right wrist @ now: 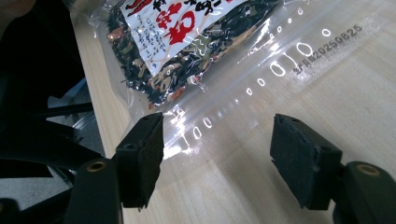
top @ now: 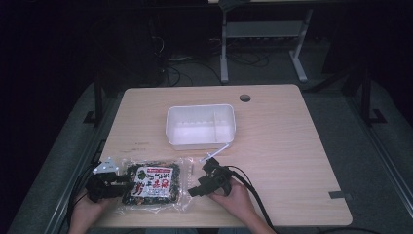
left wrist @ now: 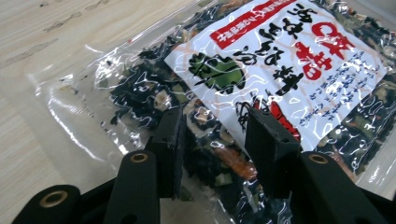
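A clear bag of dark dried seaweed mix with a white and red label (top: 153, 181) lies flat near the table's front edge. My left gripper (top: 117, 187) comes in from the bag's left end. In the left gripper view its jaws (left wrist: 219, 140) close on the bulging end of the bag (left wrist: 280, 60), with the pads against the plastic. My right gripper (top: 195, 190) sits at the bag's right end. In the right gripper view it (right wrist: 217, 149) stands open astride the bag's (right wrist: 187, 42) clear sealed strip, and its pads are apart from the plastic.
A white plastic tub (top: 200, 108) with a divider stands at mid-table, behind the bag. A round cable hole (top: 245, 97) is near the table's far edge. A desk frame and cables lie on the dark floor beyond.
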`<state>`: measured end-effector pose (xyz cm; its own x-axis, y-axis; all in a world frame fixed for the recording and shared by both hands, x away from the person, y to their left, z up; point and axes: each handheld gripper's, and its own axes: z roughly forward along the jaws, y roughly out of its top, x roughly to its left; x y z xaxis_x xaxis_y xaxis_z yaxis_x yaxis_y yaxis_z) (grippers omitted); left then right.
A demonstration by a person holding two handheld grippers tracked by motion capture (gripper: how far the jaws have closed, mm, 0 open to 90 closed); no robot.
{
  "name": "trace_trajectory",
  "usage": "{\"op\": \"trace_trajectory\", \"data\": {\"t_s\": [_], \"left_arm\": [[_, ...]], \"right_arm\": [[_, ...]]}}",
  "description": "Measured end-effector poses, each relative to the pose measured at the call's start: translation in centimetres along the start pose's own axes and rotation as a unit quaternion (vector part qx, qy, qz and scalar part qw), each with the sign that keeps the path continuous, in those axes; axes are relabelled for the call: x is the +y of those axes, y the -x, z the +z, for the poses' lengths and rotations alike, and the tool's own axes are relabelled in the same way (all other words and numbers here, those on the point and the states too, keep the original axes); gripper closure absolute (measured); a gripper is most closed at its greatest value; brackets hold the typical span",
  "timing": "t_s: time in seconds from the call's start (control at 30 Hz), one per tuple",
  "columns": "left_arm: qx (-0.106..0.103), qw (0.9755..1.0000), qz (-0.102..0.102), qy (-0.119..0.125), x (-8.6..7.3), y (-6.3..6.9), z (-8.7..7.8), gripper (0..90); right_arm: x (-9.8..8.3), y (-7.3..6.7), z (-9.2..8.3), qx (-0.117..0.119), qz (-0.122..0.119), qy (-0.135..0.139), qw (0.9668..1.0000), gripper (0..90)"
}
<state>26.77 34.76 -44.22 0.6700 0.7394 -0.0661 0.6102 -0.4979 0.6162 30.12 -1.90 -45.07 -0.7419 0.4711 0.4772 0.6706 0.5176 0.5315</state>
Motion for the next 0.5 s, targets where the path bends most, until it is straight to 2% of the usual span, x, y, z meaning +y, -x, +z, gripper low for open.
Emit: {"op": "trace_trajectory", "data": {"t_s": [0.27,0.3,0.37,0.5], "left_arm": [[0.007,0.9999,-0.007,-0.004,0.0,0.0,-0.3,59.9],[0.006,1.0,-0.007,0.002,0.1,0.1,-0.6,60.4],[-0.002,0.9999,-0.007,0.015,0.3,0.1,-1.0,67.3],[-0.001,1.0,0.003,0.0,0.4,0.4,-0.8,78.2]], "right_arm": [[-0.5,0.0,-0.1,0.011,0.007,-0.012,0.9998,41.5],[-0.5,0.0,-0.1,0.011,0.009,-0.014,0.9998,41.5],[-0.6,0.0,-0.2,0.011,0.009,-0.014,0.9998,41.5],[-0.6,0.0,-0.4,0.009,0.009,-0.011,0.9999,41.5]]}}
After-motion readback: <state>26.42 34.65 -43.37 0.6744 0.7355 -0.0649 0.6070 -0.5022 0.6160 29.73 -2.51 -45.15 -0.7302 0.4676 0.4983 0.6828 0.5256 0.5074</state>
